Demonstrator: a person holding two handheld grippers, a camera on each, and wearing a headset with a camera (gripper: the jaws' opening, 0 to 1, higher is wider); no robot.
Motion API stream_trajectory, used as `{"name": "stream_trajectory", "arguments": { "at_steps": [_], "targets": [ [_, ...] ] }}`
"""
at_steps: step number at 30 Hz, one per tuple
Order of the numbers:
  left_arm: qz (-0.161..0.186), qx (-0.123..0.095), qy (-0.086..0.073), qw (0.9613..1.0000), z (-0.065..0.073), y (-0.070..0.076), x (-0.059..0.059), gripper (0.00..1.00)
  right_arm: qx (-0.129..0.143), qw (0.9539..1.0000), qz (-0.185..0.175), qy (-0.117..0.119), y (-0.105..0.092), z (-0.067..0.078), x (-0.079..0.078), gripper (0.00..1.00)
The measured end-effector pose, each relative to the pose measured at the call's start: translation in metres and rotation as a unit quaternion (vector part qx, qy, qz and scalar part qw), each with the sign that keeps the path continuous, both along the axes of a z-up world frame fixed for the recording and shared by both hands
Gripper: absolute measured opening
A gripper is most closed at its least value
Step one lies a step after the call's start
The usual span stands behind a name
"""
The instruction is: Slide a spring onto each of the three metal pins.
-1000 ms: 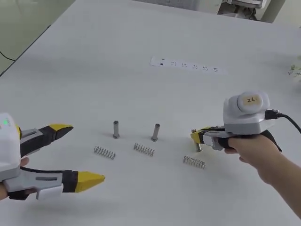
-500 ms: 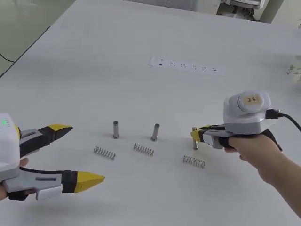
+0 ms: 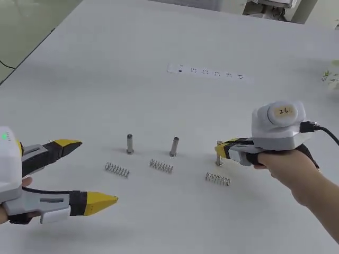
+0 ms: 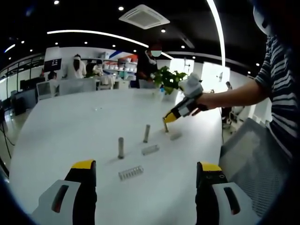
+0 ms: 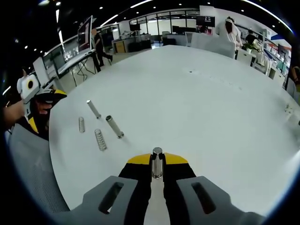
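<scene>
Two metal pins (image 3: 130, 144) (image 3: 174, 146) stand upright in the middle of the white table. A third pin (image 3: 219, 159) is upright between the yellow tips of my right gripper (image 3: 220, 151), which is shut on it; in the right gripper view this pin (image 5: 156, 164) rises between the closed jaws. Three springs (image 3: 117, 170) (image 3: 161, 166) (image 3: 217, 179) lie flat, one in front of each pin. My left gripper (image 3: 87, 172) hovers at the near left, wide open with nothing in it, pointing at the pins (image 4: 121, 147) and springs (image 4: 131, 172).
A white power strip (image 3: 209, 73) lies farther back on the table (image 3: 159, 42). A potted plant (image 4: 168, 79) stands at the table's far right edge. People stand in the background of the room.
My right gripper has shifted slightly left and away from me with the pin in it. The left gripper, the other pins and the springs are unchanged.
</scene>
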State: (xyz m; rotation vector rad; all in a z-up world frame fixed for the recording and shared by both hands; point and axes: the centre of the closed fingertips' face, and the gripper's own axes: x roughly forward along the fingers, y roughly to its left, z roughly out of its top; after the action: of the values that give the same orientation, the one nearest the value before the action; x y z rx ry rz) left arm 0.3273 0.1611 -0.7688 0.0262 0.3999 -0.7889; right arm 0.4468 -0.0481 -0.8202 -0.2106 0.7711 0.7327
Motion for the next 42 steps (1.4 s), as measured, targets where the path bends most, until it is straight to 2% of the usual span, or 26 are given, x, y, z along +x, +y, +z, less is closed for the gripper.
{"name": "stream_trajectory", "arguments": {
  "at_steps": [25,42],
  "targets": [
    [-0.002,0.0,0.003,1.0,-0.003,-0.002,0.001,0.84,-0.007,1.0,-0.004,-0.005,-0.014,0.0,-0.009,0.06],
    [-0.005,0.0,0.005,1.0,-0.001,-0.003,0.0,0.84,-0.011,0.9999,-0.001,-0.002,-0.014,-0.002,-0.013,0.06]
  ]
}}
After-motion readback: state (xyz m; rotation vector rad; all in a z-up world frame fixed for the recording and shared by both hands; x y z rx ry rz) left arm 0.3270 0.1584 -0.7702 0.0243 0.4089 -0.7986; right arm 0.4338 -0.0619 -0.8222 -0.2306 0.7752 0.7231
